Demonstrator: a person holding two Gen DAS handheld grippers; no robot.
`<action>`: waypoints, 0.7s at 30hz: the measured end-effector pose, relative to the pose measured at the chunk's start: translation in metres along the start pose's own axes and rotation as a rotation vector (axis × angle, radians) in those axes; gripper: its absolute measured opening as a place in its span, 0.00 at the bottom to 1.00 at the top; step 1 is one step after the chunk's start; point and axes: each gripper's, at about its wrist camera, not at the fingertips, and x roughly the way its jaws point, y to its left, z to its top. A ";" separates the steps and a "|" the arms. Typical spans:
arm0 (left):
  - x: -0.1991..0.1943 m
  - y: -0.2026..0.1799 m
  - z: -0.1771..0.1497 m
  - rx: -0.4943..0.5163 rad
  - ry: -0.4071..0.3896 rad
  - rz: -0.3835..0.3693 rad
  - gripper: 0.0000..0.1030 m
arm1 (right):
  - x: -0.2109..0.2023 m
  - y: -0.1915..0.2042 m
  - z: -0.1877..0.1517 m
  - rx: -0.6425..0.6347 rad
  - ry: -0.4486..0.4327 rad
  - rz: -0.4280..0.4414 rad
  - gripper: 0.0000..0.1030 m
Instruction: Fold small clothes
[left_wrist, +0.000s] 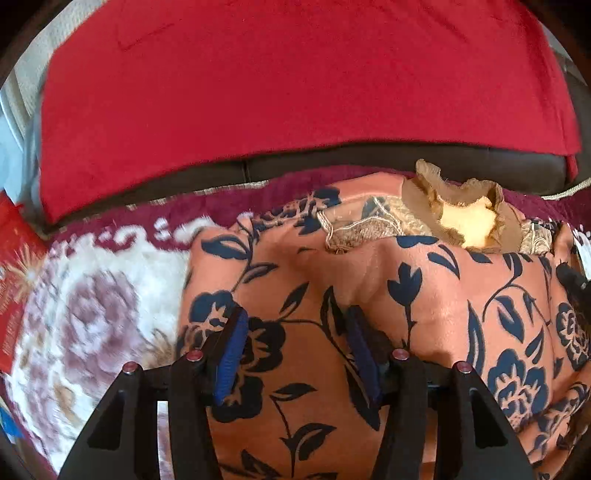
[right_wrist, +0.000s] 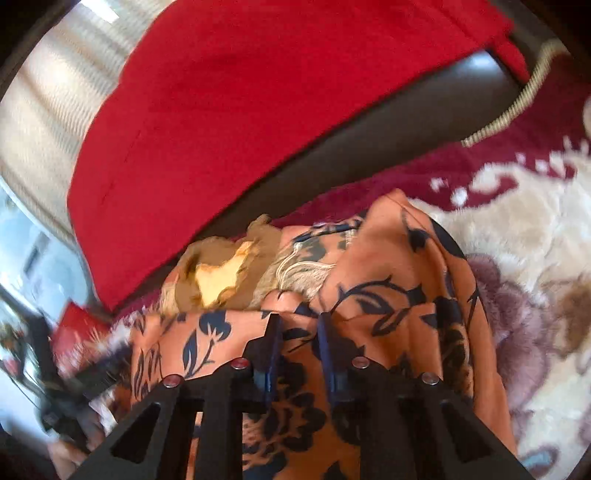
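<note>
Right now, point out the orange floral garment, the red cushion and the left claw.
orange floral garment (left_wrist: 461, 295): left wrist view, flat printed cloth right of the fingers.
red cushion (left_wrist: 295, 81): left wrist view, middle of its face.
left claw (left_wrist: 295, 325): left wrist view, midway between its blue-padded fingertips.

left wrist: close, down onto orange floral garment (left_wrist: 332, 295) | right wrist: same, tilted

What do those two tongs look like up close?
Both look alike. The left tongs have two black plastic arms with triangular cut-outs, small round red-capped studs on top, and ribbed blue pads lining the inner faces. The right tongs share the black frame, red studs and blue pads. No cables or sleeves show.
</note>
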 end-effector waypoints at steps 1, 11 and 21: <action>-0.003 0.001 0.000 0.000 -0.003 -0.002 0.55 | 0.000 -0.002 0.001 0.015 0.004 0.009 0.20; -0.052 -0.002 -0.021 0.061 -0.099 -0.054 0.54 | -0.062 0.022 -0.014 -0.105 0.002 0.039 0.25; -0.061 -0.049 -0.061 0.318 -0.126 0.063 0.55 | -0.066 0.030 -0.063 -0.247 0.113 -0.024 0.24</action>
